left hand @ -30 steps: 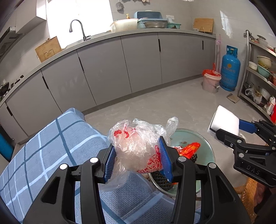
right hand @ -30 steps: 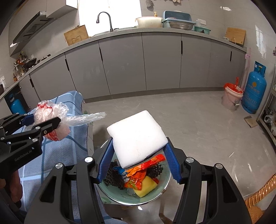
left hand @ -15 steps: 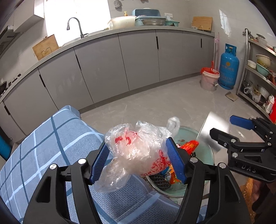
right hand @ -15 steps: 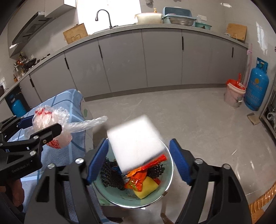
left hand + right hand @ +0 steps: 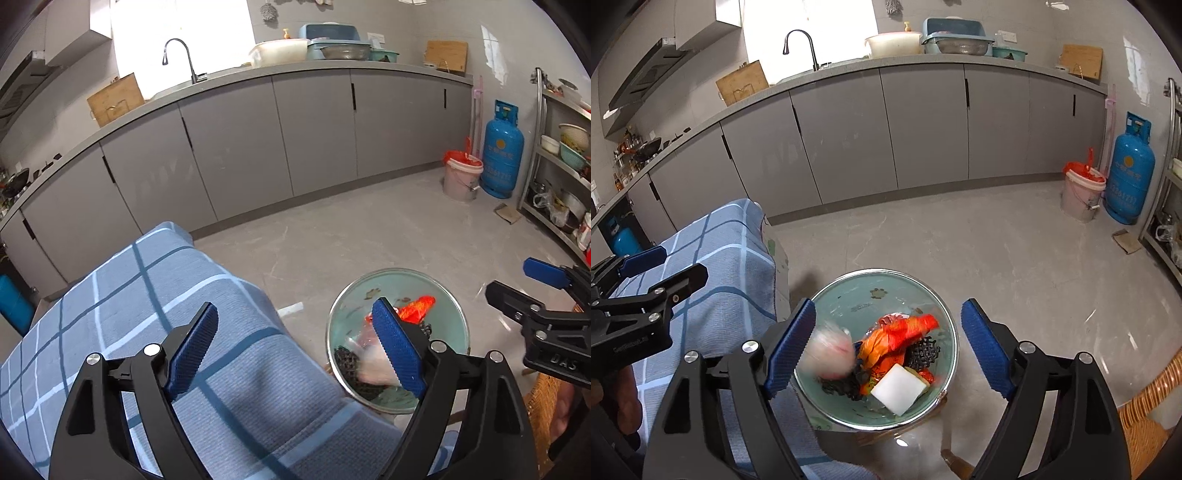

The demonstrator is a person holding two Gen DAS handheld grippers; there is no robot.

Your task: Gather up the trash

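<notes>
Both items are now released: the white foam block [image 5: 899, 387] lies in the trash bin [image 5: 849, 291], and the blurred plastic bag [image 5: 829, 354] is caught falling in. The left gripper [image 5: 295, 350] and right gripper [image 5: 888, 350] are found spread and empty, so this deposit is judged complete.

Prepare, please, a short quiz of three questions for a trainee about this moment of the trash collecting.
1. True or false: the left gripper is shut on the plastic bag.
2. Which item lies inside the green bin? A) the white foam block B) a glass bottle C) a spoon
3. Fill in: the right gripper is ____ and holds nothing.

Key:
1. False; its jaws are wide apart, and the bag appears blurred at the bin's left edge.
2. A; it lies beside the orange wrapper and black mesh.
3. open
</notes>
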